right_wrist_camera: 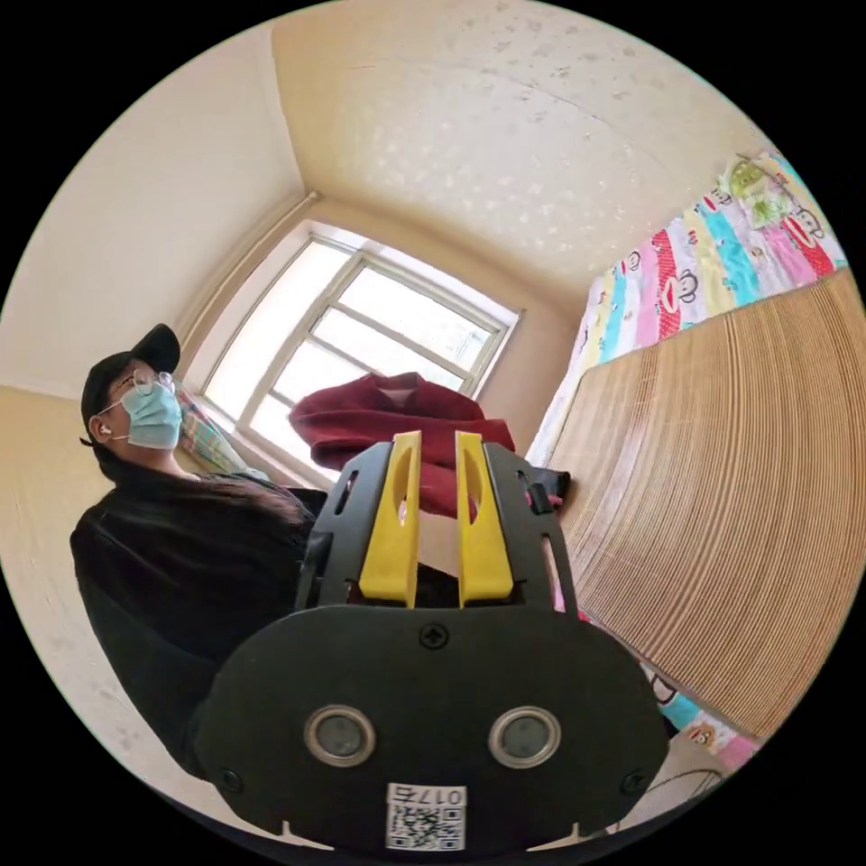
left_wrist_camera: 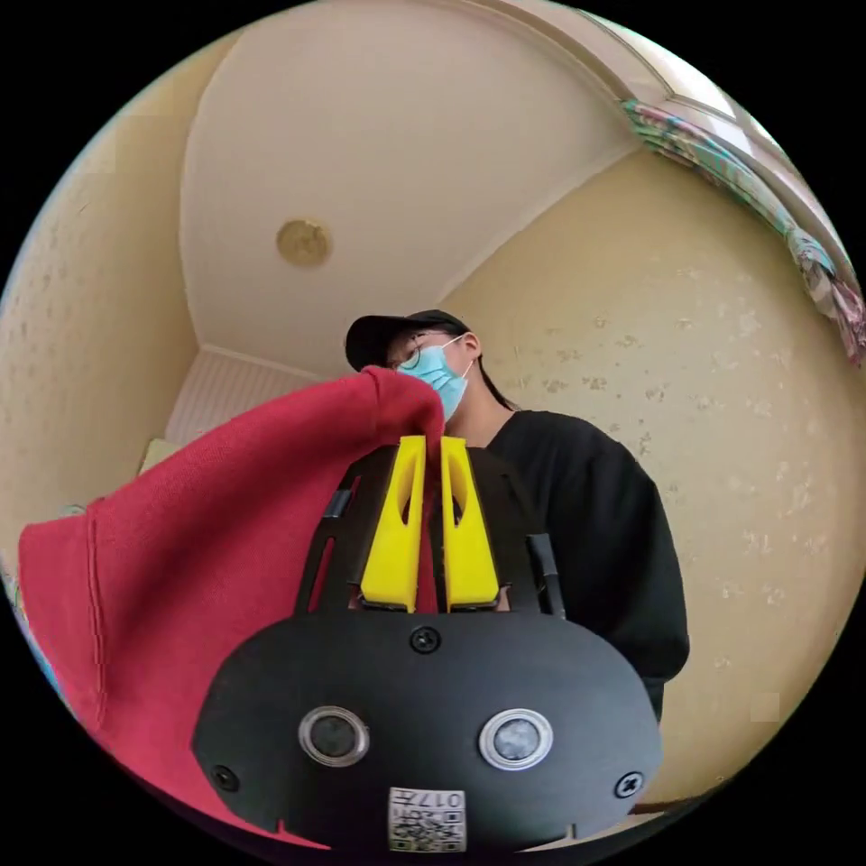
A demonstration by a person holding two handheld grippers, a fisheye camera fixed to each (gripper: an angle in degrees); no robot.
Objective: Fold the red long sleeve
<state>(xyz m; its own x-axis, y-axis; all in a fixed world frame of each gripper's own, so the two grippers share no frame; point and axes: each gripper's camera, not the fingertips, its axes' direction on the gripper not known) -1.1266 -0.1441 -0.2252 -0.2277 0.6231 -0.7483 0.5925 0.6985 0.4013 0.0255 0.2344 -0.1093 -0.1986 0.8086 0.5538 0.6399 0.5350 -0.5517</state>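
The red long sleeve [left_wrist_camera: 180, 559] hangs in the air in the left gripper view, draping down and to the left from my left gripper [left_wrist_camera: 433, 442]. Its yellow jaws are closed on a fold of the red cloth. In the right gripper view the same garment [right_wrist_camera: 379, 415] is bunched up in front of the window, beyond my right gripper [right_wrist_camera: 437, 437]. The right gripper's yellow jaws stand slightly apart with nothing pinched between them. The lower part of the garment is hidden behind the gripper bodies.
A person in a black top [left_wrist_camera: 577, 505] stands close behind the garment, also seen at the left [right_wrist_camera: 180, 541]. A bamboo mat [right_wrist_camera: 722, 505] lies over a patterned sheet [right_wrist_camera: 686, 280] at the right. A window [right_wrist_camera: 379, 334] and a curtain [left_wrist_camera: 767, 207] line the walls.
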